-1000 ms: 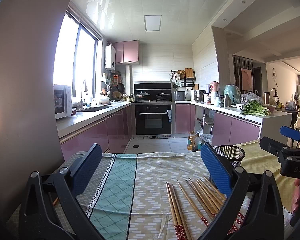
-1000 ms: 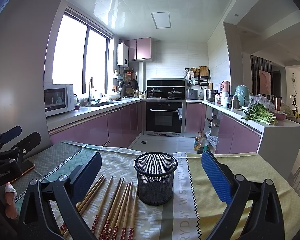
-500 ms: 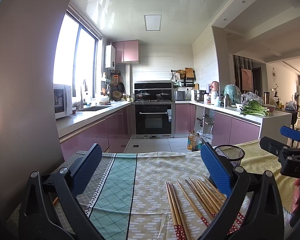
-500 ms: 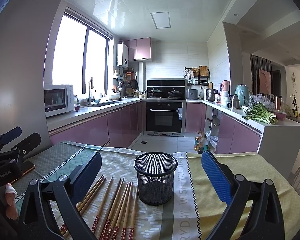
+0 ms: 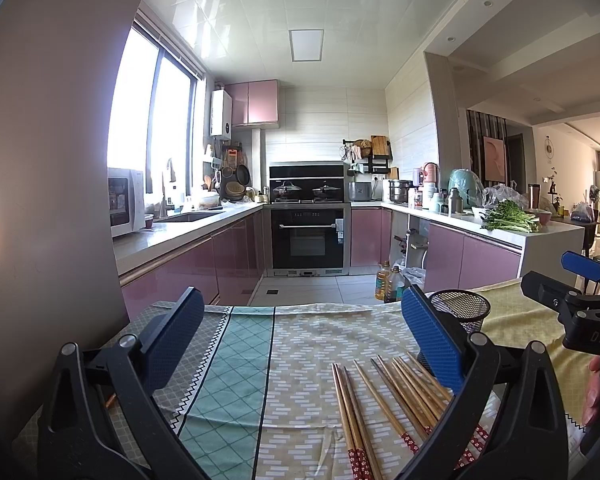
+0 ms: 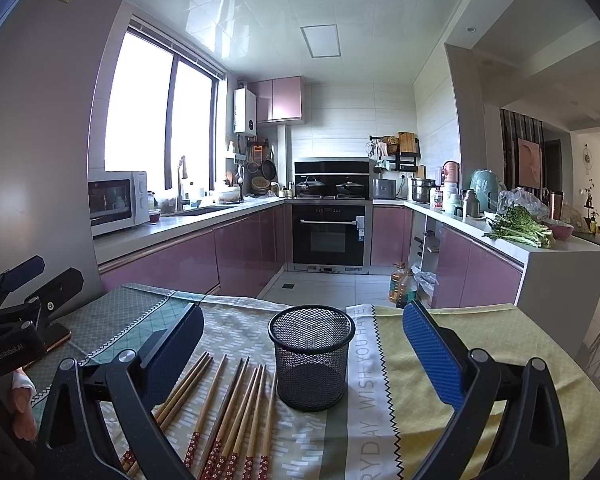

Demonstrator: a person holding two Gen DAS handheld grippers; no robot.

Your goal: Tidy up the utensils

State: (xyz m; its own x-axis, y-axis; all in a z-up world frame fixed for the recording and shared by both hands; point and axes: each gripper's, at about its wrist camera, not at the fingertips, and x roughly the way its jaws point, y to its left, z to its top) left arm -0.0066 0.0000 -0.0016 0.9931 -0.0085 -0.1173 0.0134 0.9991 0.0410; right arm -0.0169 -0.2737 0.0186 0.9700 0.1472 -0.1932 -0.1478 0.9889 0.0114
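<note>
Both grippers sit low over the table rn, pointing fwd toward the kitchen. My left gripper [image 5: 302, 338] has its jaws spread wide, nothing between the blue pads [image 5: 430, 334], just tablecloth [image 5: 236, 364] under the gap. Right gripper [image 6: 304, 354] is the same deal, wide apart and empty, w/ the black mesh cup [image 6: 311, 362] standing upright pretty much centred btwn its fingers but not touching either one. The chopsticks [image 6: 236, 408] lie flat in a loose fan just left of the cup, red patterned ends toward me, the nearest stick about touching the cup's base; a couple run under the right gripper's left finger. From the left wrist cam the same bunch is lower right, partly behind that gripper's right finger, cup behind it further out. I can see the person's hand [image 5: 598, 390] on the right gripper's handle at the frame edge. Room-wise: the far table edge is close behind the cup, floor drops off past it. Loads of bare cloth to the cup's right on the yellow side, and on the green section in front of the left gripper. A phone-ish thing [image 6: 56, 338] sits near the left edge, cant tell exactly what.
</note>
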